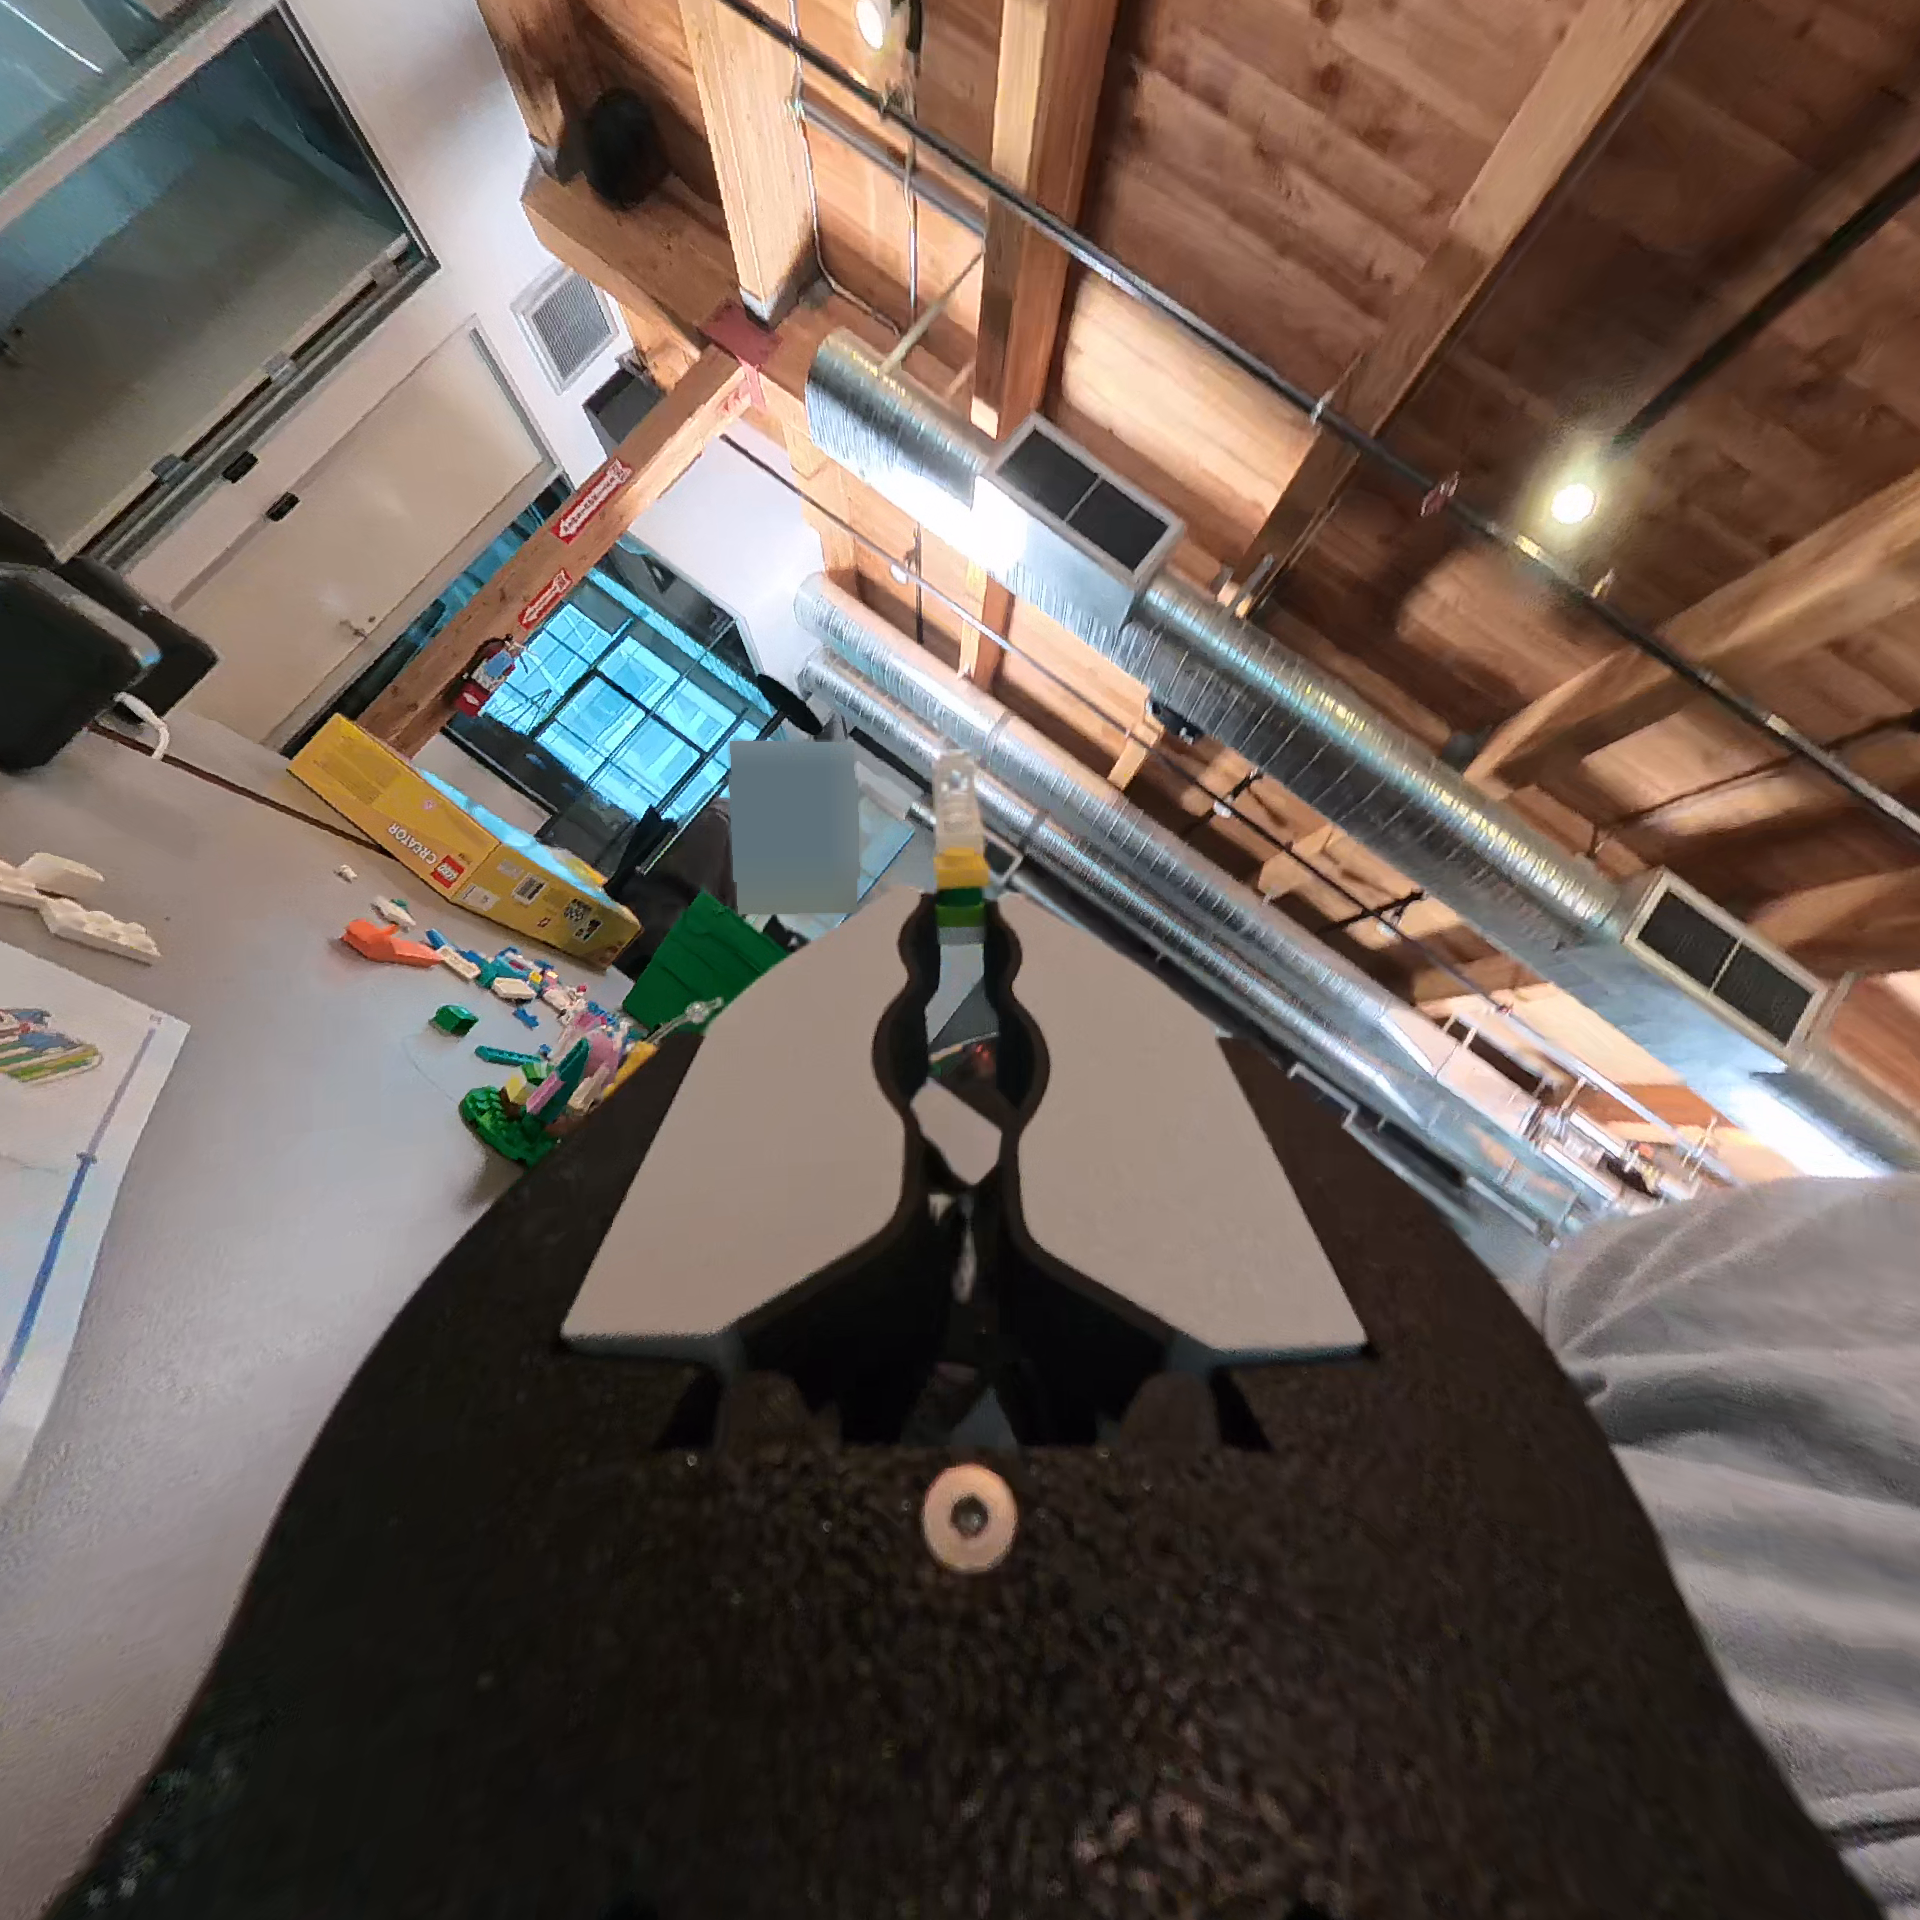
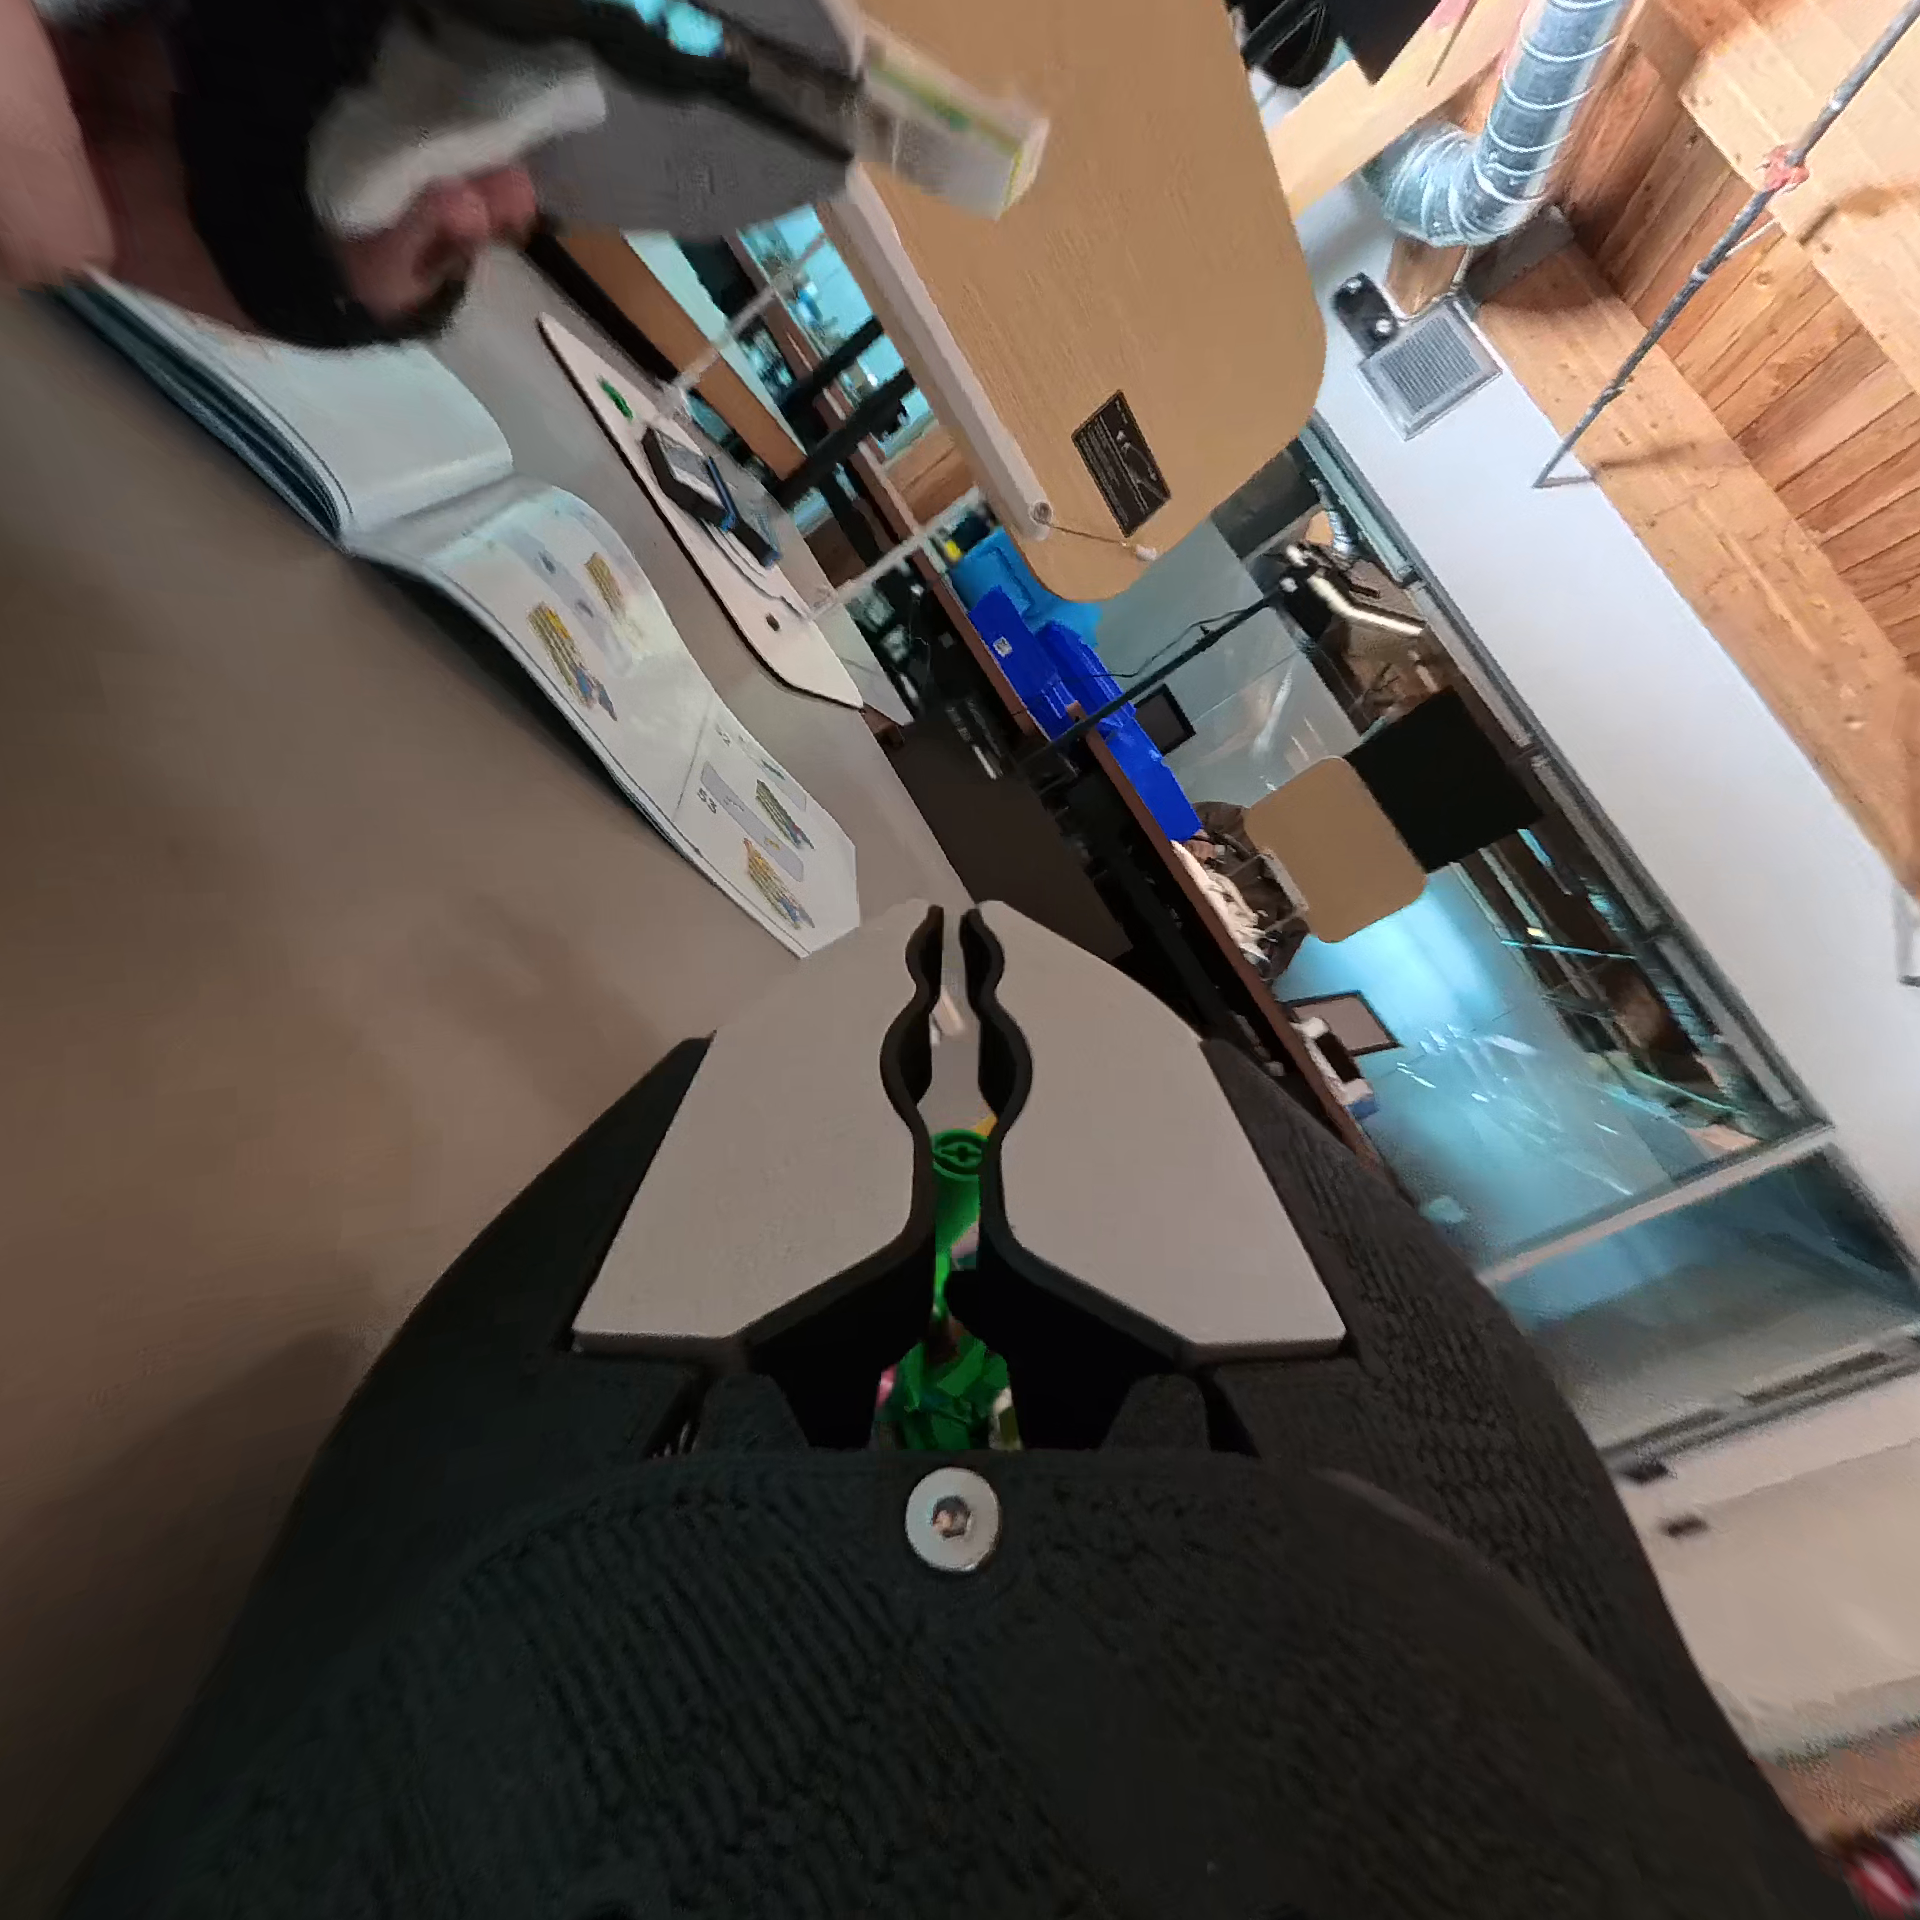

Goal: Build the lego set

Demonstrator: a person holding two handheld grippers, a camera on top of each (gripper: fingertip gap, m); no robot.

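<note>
Left tongs [image 1: 958,904] pinch a slim stack of clear, yellow and green plastic bricks [image 1: 957,844], long axis straight out from their tips, high above the grey desk [image 1: 260,1143]. Right tongs [image 2: 952,925] nearly closed, a green plastic brick piece [image 2: 954,1169] wedged deep behind their tips.

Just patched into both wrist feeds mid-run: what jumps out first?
The left gripper is raised toward the wooden ceiling, pinching a thin stack of bricks, green and yellow with a clear tip. Loose bricks and a yellow box lie on the grey table to its left. The right gripper, nearly shut, points past an open instruction booklet.
</note>
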